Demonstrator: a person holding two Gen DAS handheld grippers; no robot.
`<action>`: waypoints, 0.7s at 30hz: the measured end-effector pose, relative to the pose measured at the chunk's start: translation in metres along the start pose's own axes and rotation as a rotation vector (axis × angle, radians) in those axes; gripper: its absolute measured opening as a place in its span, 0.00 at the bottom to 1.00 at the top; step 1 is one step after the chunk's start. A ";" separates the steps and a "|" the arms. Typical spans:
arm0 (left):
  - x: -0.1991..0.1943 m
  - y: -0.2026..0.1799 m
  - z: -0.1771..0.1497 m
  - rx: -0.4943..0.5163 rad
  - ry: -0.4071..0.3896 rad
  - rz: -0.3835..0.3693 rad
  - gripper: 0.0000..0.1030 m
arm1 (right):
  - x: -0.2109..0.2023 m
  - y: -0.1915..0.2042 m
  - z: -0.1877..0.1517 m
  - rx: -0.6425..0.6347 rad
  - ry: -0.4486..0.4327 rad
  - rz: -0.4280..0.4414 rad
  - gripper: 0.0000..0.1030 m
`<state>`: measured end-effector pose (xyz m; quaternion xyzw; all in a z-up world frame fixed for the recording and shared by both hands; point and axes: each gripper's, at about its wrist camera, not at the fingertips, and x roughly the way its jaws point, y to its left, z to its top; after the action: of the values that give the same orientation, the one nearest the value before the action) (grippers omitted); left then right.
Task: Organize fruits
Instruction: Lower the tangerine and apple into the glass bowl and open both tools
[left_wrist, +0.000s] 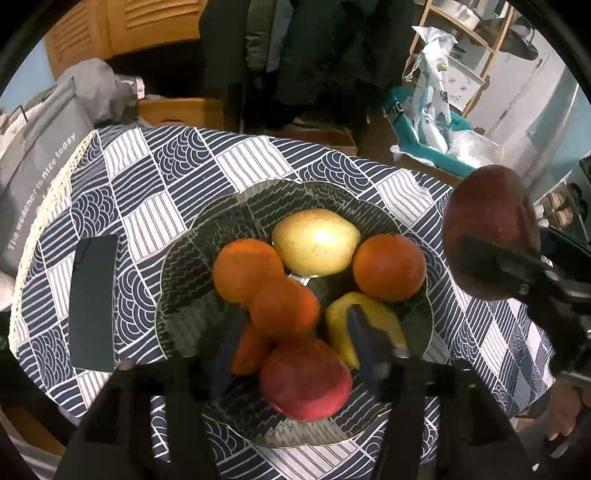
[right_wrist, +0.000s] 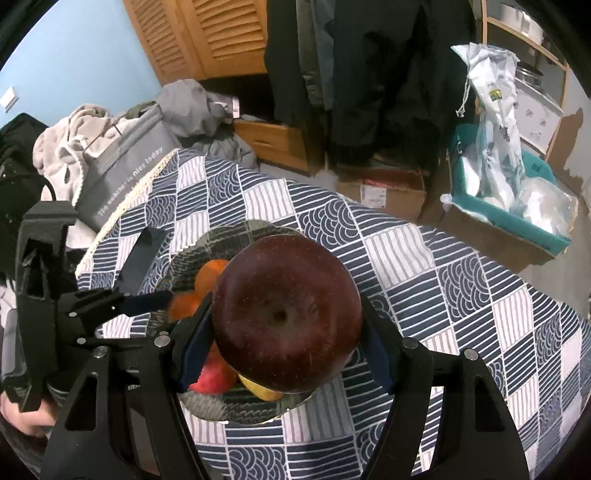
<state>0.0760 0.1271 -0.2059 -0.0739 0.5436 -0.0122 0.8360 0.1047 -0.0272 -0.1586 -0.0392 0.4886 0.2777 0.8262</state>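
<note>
Behind the dark red apple, a half-hidden glass bowl.

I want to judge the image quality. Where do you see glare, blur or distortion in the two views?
Left wrist view: a bright glare spot on the pale pear; the left tongs look soft over the glass bowl; the tablecloth edge bends from fisheye. Right wrist view: the dark apple in the right tongs is sharp; corners go black.
</note>
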 end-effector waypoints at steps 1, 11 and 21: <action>-0.002 -0.001 0.000 0.010 -0.008 0.004 0.65 | 0.001 0.001 0.000 0.001 0.003 0.001 0.70; -0.024 0.034 -0.007 -0.075 -0.013 0.062 0.65 | 0.017 0.014 0.000 -0.017 0.029 0.035 0.70; -0.039 0.072 -0.014 -0.206 -0.039 0.094 0.65 | 0.045 0.039 -0.003 -0.057 0.085 0.074 0.70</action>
<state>0.0429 0.2004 -0.1860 -0.1342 0.5285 0.0844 0.8340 0.0990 0.0238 -0.1892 -0.0564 0.5163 0.3199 0.7924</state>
